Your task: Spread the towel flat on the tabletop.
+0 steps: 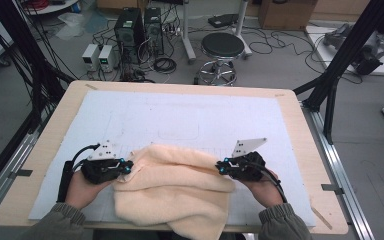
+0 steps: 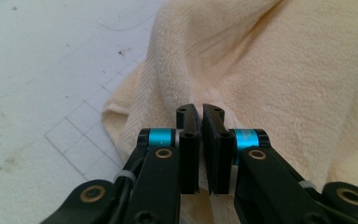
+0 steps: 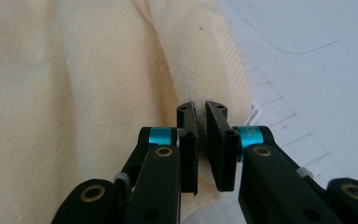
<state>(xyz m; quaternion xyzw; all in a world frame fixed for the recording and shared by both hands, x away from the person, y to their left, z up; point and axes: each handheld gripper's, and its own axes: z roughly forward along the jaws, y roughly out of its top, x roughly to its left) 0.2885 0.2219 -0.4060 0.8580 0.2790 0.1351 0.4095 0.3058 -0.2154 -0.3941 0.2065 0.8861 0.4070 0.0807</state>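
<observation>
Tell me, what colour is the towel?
Pale yellow towel, clearest in the left gripper view.

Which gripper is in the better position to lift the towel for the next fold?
Probably neither alone. The left gripper and the right gripper are both shut on the towel, each pinching one side edge, level with each other on the white mat. Lifting both together looks best.

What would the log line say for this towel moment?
left gripper: shut on towel | right gripper: shut on towel | towel: bunched on white mat
</observation>
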